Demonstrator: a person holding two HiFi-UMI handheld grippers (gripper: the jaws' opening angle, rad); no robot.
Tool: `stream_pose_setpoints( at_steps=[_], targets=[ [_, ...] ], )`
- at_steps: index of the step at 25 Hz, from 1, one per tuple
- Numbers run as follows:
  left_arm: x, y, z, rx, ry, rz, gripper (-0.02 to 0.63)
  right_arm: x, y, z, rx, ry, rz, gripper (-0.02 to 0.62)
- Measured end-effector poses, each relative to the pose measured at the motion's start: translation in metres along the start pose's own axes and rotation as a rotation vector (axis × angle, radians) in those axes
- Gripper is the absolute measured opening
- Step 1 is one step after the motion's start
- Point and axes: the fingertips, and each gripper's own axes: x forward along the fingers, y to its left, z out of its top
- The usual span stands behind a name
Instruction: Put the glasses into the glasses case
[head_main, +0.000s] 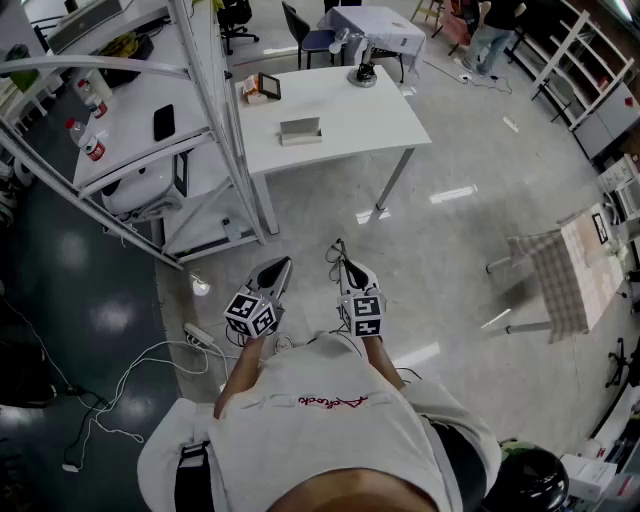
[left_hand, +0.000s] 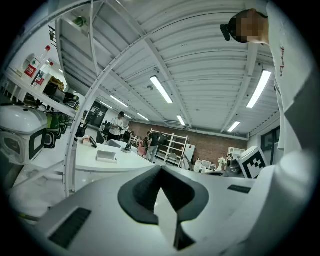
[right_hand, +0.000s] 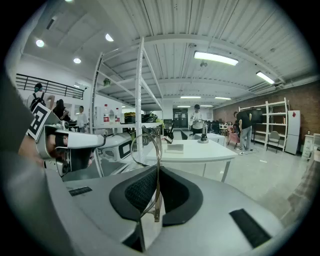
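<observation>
The right gripper (head_main: 352, 272) is clamped on the glasses (right_hand: 158, 175), while the left gripper (head_main: 268, 278) is closed on nothing, and what looks like the case (head_main: 300, 130) sits well ahead on the table (head_main: 365, 115), slightly leftward, its length crosswise.

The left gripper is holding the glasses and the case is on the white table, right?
Not quite. The right gripper holds the glasses, not the left one: the right gripper view shows the thin frame pinched between its jaws. The left gripper is shut on nothing. The case is on the white table, as you said.
</observation>
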Motion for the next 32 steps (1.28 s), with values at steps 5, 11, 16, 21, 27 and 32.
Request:
stream_pose_setpoints(
  at_steps=[5,11,16,21,27,32],
  targets=[
    [0.004,0.002,0.004,0.007,-0.007,-0.005,0.025,0.003,0.0,0.001,-0.007,-0.007,0.0,0.012],
    [0.008,0.0,0.005,0.008,-0.005,-0.015,0.025,0.002,-0.001,0.004,0.015,-0.021,0.006,0.012],
    [0.012,-0.007,0.002,0.012,0.007,-0.022,0.025,-0.003,-0.004,0.01,0.036,-0.051,0.018,0.012],
    [0.019,-0.014,0.0,0.021,0.019,-0.029,0.025,-0.003,-0.009,0.01,0.039,-0.057,0.026,0.012],
    [0.029,-0.032,0.007,0.048,0.016,-0.041,0.025,-0.008,-0.017,0.012,0.036,-0.06,0.054,0.012],
    [0.034,-0.041,0.015,0.07,-0.003,-0.039,0.025,-0.011,-0.022,0.019,0.02,-0.082,0.071,0.012]
  ],
)
